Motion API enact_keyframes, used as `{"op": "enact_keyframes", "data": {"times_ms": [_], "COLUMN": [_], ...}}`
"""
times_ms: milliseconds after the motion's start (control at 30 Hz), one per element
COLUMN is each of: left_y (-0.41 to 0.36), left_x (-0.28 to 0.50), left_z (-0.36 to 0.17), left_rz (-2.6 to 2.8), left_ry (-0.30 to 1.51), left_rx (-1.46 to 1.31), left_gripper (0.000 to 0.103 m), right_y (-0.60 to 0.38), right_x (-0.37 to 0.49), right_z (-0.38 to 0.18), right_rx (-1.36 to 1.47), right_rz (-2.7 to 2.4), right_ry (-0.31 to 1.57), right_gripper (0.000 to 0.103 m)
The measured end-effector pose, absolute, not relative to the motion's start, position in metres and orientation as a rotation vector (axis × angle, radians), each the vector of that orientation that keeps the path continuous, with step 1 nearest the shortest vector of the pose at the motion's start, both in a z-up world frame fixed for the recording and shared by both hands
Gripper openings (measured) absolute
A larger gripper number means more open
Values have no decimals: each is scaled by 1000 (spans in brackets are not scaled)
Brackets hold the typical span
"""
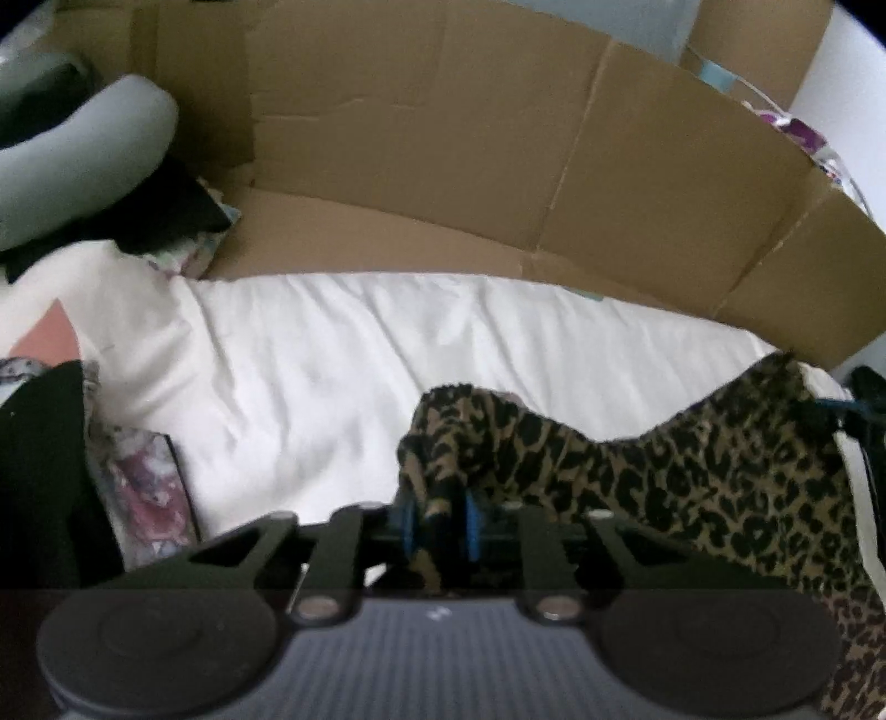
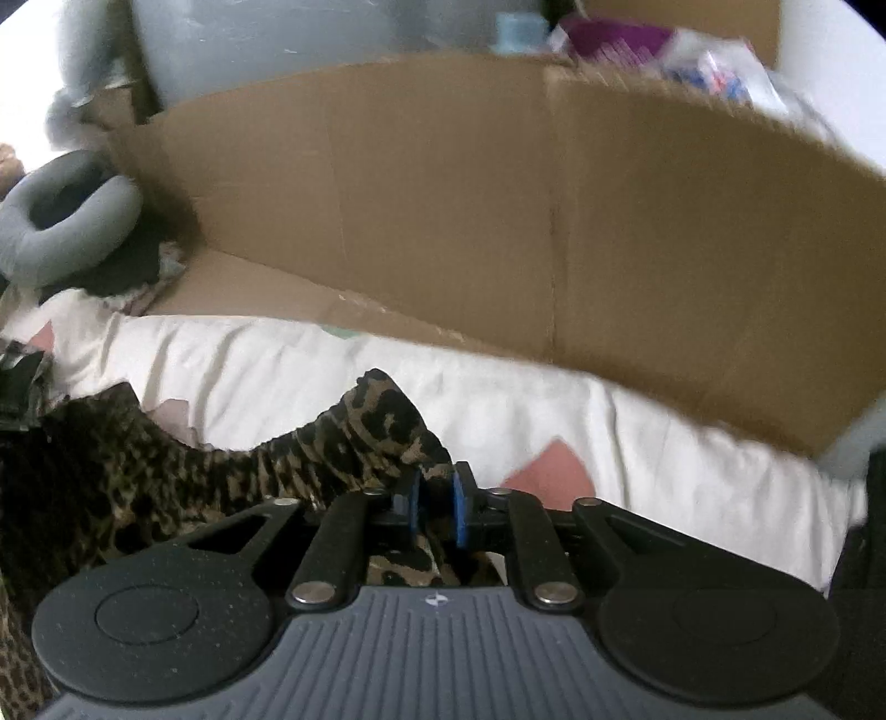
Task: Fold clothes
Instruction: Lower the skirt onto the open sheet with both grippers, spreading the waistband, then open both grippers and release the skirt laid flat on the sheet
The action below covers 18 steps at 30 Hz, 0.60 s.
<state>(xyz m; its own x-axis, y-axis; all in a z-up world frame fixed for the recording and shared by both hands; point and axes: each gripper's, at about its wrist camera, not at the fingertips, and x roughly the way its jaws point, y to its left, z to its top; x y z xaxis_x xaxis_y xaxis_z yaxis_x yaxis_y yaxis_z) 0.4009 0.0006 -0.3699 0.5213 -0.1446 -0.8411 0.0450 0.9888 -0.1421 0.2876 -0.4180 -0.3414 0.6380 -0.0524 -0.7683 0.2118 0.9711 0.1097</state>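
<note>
The left gripper (image 1: 440, 515) and the right gripper (image 2: 437, 507) hold jaws slightly parted around the leopard-print garment (image 1: 692, 476) — hanging above the white bed sheet (image 1: 332, 360).

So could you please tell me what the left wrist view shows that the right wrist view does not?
Only the left wrist view shows the pink floral fabric at lower left. Only the right wrist view shows the purple package behind the box and the grey ring-shaped cushion's whole loop. Both show the leopard-print garment bunched between each gripper's blue-padded fingers, the white bed sheet and the brown cardboard box.
</note>
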Motion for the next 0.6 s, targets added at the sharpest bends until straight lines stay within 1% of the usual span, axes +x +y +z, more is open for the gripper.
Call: {"op": "enact_keyframes", "data": {"times_ms": [33, 67, 100, 233, 367, 600], "left_y": [0, 0, -1, -5, -6, -16], "left_x": [399, 396, 394, 381, 367, 338], "left_z": [-368, -366, -364, -353, -340, -309], "left_rz": [-118, -126, -132, -132, -123, -123], "left_ry": [1015, 1014, 1013, 1020, 1024, 1017], "left_rx": [-105, -104, -99, -87, -79, -135], "left_gripper": [31, 36, 38, 39, 48, 48], "right_y": [-417, -417, -419, -427, -432, -451], "right_x": [284, 280, 275, 256, 233, 175], "right_z": [-343, -343, -343, -343, -336, -314], "right_rx": [189, 189, 202, 249, 262, 342], "right_rz": [-163, -172, -177, -198, -183, -201], "right_ry": [867, 866, 863, 850, 855, 839], "right_gripper": [24, 35, 40, 41, 43, 43]}}
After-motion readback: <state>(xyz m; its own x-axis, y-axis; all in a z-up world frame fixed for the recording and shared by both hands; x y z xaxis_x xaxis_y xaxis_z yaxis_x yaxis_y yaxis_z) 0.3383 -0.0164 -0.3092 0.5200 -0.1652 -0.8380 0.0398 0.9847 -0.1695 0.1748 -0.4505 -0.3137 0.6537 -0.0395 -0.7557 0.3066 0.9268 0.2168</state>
